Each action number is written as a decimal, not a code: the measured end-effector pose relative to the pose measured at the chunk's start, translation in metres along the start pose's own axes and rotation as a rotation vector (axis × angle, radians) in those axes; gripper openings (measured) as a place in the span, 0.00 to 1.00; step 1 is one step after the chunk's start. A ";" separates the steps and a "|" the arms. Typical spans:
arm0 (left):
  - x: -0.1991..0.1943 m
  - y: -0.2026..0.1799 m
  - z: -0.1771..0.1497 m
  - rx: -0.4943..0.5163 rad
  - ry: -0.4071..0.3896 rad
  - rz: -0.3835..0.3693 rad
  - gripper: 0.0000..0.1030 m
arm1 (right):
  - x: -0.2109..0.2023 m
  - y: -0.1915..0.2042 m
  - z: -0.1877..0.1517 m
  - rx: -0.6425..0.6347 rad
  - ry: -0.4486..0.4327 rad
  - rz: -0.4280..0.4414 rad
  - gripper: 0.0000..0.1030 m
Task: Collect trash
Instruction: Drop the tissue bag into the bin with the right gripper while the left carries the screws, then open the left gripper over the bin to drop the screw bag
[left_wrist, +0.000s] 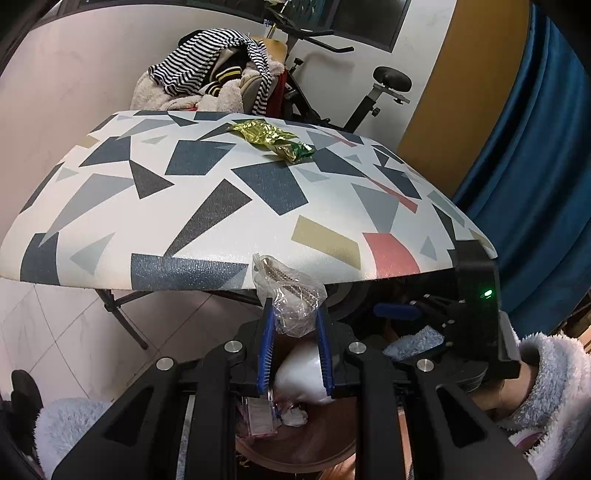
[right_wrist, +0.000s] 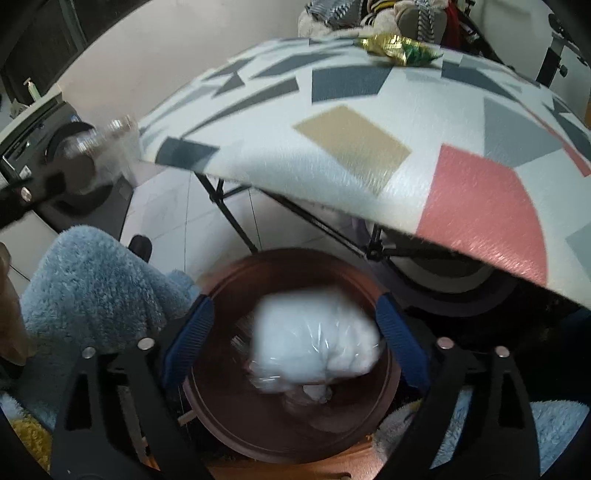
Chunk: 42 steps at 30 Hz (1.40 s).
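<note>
Left gripper (left_wrist: 295, 314): its jaws were clamped on a crumpled clear plastic wrapper (left_wrist: 291, 295), held just off the near edge of the counter (left_wrist: 110, 221).
Right gripper (right_wrist: 295, 347): its jaws stood wide apart, pressing on nothing, directly over the brown bin (right_wrist: 295, 443).
White bundle (right_wrist: 317, 347): blurred, it lay between the open right jaws and touched neither; I judged it released into the bin.
Key relation: the bin (left_wrist: 295, 454) sat below and slightly behind the left jaws, so the clear wrapper looked set to drop almost straight down.
Gold wrapper (left_wrist: 273, 140): it lay on the far side of the counter, well apart from both grippers, its long axis slanting from far left to near right.
Nearer hand: I could not tell; both were low by the bin, and the reach crossed the whole counter.
In the way: the counter edge overhung the bin's far side; fluffy sleeves (right_wrist: 92, 288) crowded its rim.
Behind: a pile of clothes (left_wrist: 214, 81) and an exercise bike (left_wrist: 388, 85).
</note>
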<state>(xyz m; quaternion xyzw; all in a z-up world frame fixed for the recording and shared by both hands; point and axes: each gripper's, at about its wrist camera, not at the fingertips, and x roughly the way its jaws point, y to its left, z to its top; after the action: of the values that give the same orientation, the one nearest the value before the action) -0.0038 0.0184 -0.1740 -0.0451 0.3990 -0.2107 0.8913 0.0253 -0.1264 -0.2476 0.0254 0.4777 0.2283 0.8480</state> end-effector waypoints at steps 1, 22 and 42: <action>0.000 0.000 -0.001 -0.002 0.001 -0.002 0.20 | -0.003 -0.001 0.000 0.002 -0.016 -0.002 0.87; 0.033 -0.006 -0.017 0.106 0.043 -0.079 0.21 | -0.074 -0.025 0.010 0.058 -0.335 -0.126 0.94; 0.039 -0.003 -0.018 0.089 0.020 -0.018 0.94 | -0.062 -0.028 0.008 0.082 -0.315 -0.130 0.94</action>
<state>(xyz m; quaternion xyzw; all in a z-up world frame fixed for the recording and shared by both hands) 0.0051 0.0014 -0.2130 -0.0069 0.3979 -0.2365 0.8864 0.0146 -0.1757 -0.2010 0.0646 0.3487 0.1465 0.9235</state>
